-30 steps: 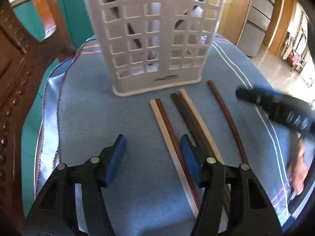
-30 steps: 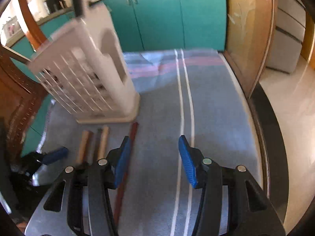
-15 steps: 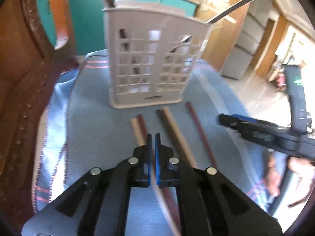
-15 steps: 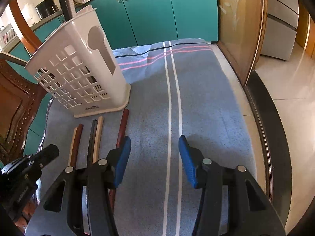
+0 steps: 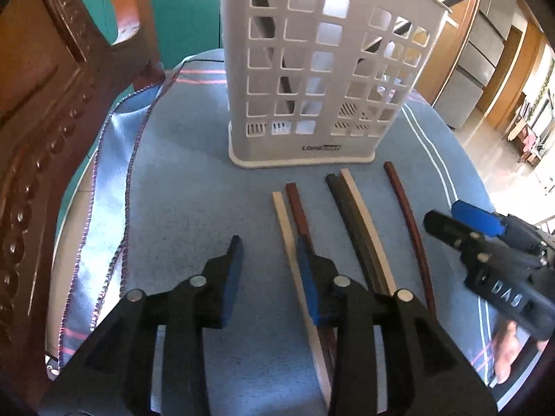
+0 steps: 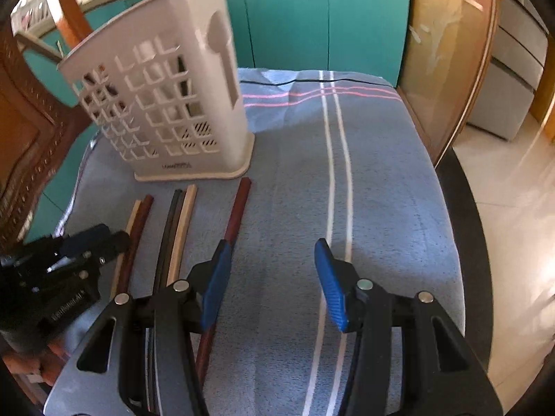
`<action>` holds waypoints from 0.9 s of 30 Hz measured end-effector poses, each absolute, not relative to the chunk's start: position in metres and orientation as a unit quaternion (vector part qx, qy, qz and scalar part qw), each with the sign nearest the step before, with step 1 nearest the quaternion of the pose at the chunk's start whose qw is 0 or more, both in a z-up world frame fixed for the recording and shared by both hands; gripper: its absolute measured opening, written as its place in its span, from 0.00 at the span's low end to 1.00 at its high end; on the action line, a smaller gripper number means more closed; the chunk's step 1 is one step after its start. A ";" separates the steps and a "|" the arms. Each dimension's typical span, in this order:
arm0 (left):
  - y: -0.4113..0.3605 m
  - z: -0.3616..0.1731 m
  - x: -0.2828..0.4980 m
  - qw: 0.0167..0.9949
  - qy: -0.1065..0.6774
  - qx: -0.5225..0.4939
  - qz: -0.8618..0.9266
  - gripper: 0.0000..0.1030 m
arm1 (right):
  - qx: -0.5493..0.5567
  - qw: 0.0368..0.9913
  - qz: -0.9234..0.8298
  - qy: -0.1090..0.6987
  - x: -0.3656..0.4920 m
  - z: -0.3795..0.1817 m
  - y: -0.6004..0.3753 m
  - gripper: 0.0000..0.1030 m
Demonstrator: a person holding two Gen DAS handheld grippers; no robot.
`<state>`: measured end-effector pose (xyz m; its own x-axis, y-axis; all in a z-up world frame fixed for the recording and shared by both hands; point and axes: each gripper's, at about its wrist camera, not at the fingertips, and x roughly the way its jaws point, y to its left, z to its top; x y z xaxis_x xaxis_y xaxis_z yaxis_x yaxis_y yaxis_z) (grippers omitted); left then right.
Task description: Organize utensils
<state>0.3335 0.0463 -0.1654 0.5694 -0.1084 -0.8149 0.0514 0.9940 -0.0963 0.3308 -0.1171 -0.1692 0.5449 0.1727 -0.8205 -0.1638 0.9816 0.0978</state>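
I read the left hand-held gripper (image 5: 269, 274) as spread, nothing between its blue pads, hovering low over the table (image 5: 194, 187), which is draped in a blue-grey cloth with white and pink stripes. Its right-side pad sits over the near part of the leftmost pair of chopsticks: one cream wooden chopstick (image 5: 282, 222) lying against one reddish-brown chopstick (image 5: 298, 204). Whether the pad touches them I cannot tell.

Beside that pair lies a second one, a dark brown chopstick (image 5: 341, 204) touching a pale beige chopstick (image 5: 357, 201). A single reddish-brown chopstick (image 5: 404, 204) lies apart, toward the table's right edge.

All five point at the white perforated plastic utensil caddy (image 5: 322, 69), standing upright toward the far edge of the table, just beyond their tips (dark handles stick out of its top).

The right hand-held gripper (image 6: 270, 280) is also spread wide and holds nothing, above bare cloth; its left-side pad overlaps the single reddish-brown chopstick in the right wrist view. A carved wooden chair (image 5: 41, 121) stands at the table's left edge.
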 end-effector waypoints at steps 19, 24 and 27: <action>0.031 -0.168 0.332 0.886 0.463 0.010 -0.019 0.38 | -0.071 0.877 0.115 0.460 0.321 -0.179 -0.079 0.42; 0.033 -0.169 0.332 0.885 0.464 0.010 -0.024 0.38 | -0.079 0.869 0.129 0.472 0.317 -0.176 -0.081 0.12; 0.035 -0.169 0.333 0.885 0.465 0.012 -0.029 0.38 | -0.073 0.865 0.120 0.482 0.314 -0.174 -0.093 0.07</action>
<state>0.3327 0.0346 -0.1693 0.5651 -0.0404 -0.8240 0.0637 0.9980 -0.0053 0.3136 -0.0928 -0.1742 0.5068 0.1379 -0.8510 -0.2778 0.9606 -0.0097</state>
